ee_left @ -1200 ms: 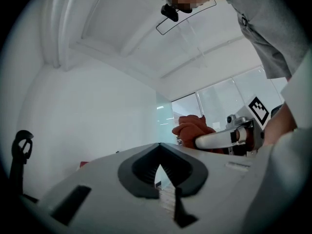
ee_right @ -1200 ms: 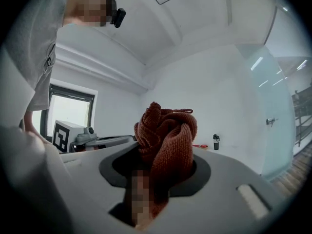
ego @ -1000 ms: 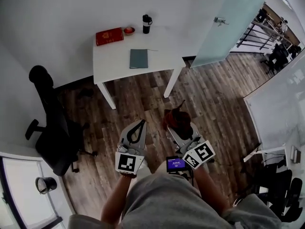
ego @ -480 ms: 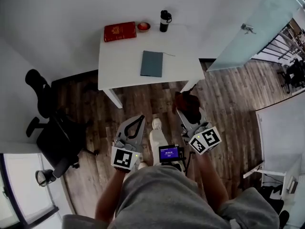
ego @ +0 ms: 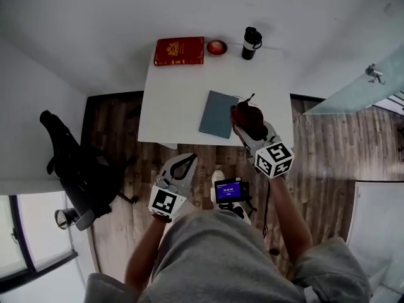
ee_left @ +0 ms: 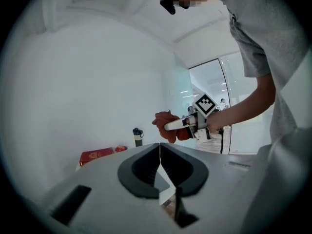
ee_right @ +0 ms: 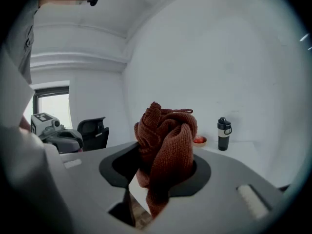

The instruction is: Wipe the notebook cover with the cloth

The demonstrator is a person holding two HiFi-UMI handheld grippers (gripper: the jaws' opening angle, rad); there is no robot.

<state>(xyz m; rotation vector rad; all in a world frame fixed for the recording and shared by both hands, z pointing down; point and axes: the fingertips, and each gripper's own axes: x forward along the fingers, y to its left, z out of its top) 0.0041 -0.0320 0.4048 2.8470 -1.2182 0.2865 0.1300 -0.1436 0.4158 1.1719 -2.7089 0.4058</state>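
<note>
1. Grey-blue notebook [ego: 218, 114], closed and flat on the white bench [ego: 170, 100], slightly askew, near the front edge. Visible only in the head view.
2. Rust-red knitted cloth [ego: 247, 120], bunched in the right hand-held gripper [ego: 250, 130], overlapping the notebook's right edge as seen from above. Impossible to tell whether touching the cover or just over it.
3. In the right gripper view alone: jaws clamped on the middle of the cloth, a fat knot bulging above them, a tail hanging below.
4. Left hand-held gripper [ego: 185, 161] pressed fully together and empty, the jaws meeting in a thin seam in the left gripper view. Held over the wooden floor [ego: 120, 232], just short of the bench's front edge.
5. In the left gripper view alone: the right hand-held gripper and its cloth from the side, ahead and to the right.
6. Along the bench's back edge, left to right: red book [ego: 179, 51], red bowl [ego: 216, 47], dark bottle [ego: 251, 43], all well apart from the notebook. Bowl and bottle also in the right gripper view; the book in the left gripper view but not the right.
7. Black office chair [ego: 76, 163] left of the bench; small lit screen [ego: 230, 191] between the two hand-held grippers, close to the person's body.
8. Against a second ago: bench now much nearer. Cloth then over the floor, well short of the bench, now at the notebook. Left hand-held gripper over the floor then too, closed as now.
</note>
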